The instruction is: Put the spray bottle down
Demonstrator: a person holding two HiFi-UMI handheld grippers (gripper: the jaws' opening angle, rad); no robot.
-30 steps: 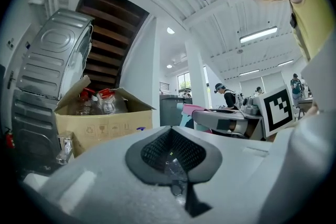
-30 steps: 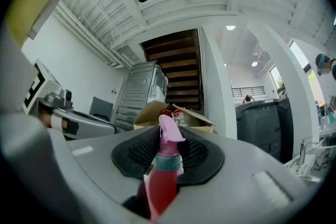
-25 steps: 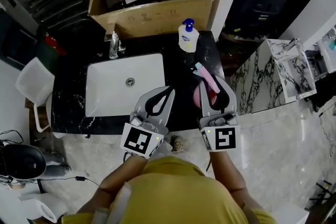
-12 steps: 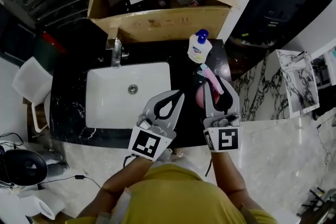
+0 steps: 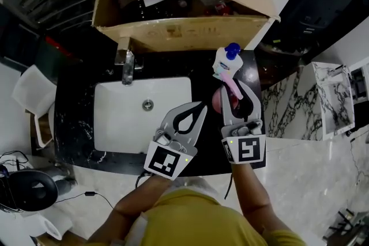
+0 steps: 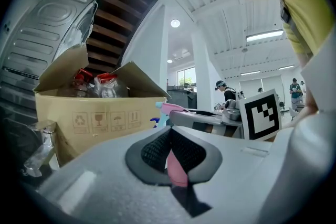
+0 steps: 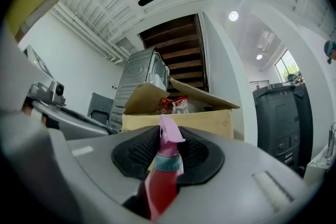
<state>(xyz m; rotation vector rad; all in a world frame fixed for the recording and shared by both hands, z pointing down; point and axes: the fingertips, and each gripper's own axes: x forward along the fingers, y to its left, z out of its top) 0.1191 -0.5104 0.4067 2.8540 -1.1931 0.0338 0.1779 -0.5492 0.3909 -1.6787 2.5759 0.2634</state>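
The pink spray bottle (image 5: 217, 102) hangs over the right part of the black counter (image 5: 75, 118), and my right gripper (image 5: 233, 88) is shut on its neck. In the right gripper view the red-pink bottle (image 7: 163, 176) stands upright between the dark pads, its nozzle pointing away. My left gripper (image 5: 202, 106) floats over the sink's right rim, shut and holding nothing. In the left gripper view its jaw tips (image 6: 170, 134) meet, and the bottle's pink nozzle (image 6: 169, 108) shows beyond them.
A white soap pump bottle (image 5: 226, 63) with a blue cap stands just beyond the spray bottle. The white sink (image 5: 121, 118) and faucet (image 5: 127, 59) lie to the left. An open cardboard box (image 5: 179, 31) of bottles sits behind. A marble-patterned unit (image 5: 334, 95) stands at the right.
Both grippers have moved forward over the counter toward the box. The spray bottle, still gripped, now sits close to the soap pump bottle.
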